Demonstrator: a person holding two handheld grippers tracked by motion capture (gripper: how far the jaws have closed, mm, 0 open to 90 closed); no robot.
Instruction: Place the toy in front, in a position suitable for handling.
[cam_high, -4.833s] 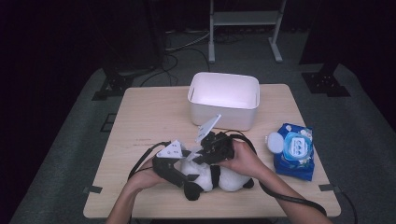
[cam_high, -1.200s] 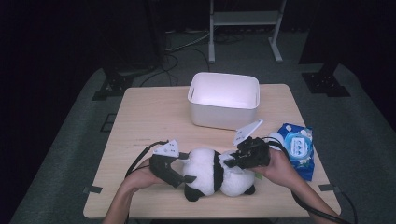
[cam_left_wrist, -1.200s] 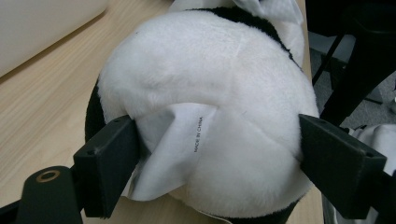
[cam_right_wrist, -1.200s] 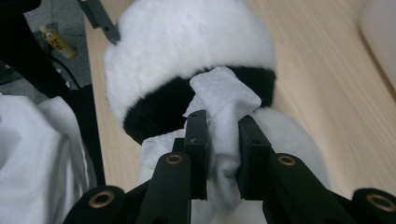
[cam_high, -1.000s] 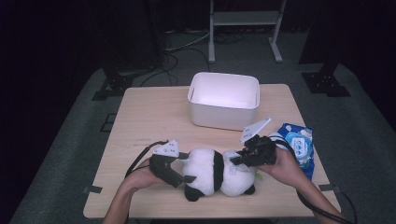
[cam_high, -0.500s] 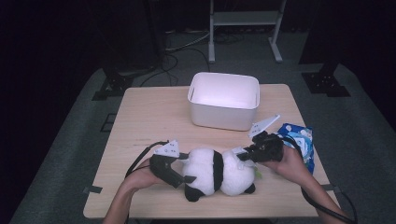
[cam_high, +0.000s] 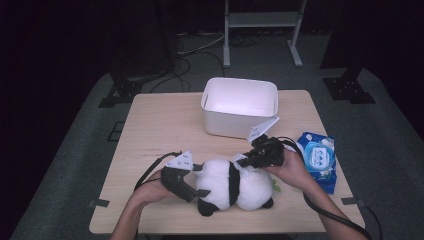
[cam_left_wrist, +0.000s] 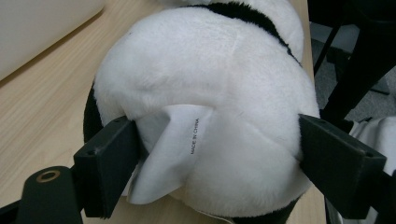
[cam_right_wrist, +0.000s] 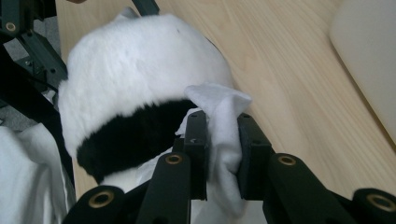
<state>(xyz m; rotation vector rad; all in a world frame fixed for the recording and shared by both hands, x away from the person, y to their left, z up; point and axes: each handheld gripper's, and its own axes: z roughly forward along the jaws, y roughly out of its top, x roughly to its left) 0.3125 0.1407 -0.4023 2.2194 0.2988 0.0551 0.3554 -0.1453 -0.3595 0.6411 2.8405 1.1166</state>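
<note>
panda plush (cam_high: 231, 184) lies on bench (cam_high: 160, 125), near my edge. left gripper (cam_left_wrist: 210, 154) clamped wide round its rump — steadies it. right gripper (cam_right_wrist: 223, 140) pinches white wipe (cam_right_wrist: 219, 112) against fur (likely cleaning), wipe pack (cam_high: 316, 159) just beside.

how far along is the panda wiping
Done: the left gripper is clamped round the plush panda, and a white wipe is pinched in the right gripper. In hand: the wipe sits against the panda's fur. Left: the wiping itself; the white bin stands behind.
</note>
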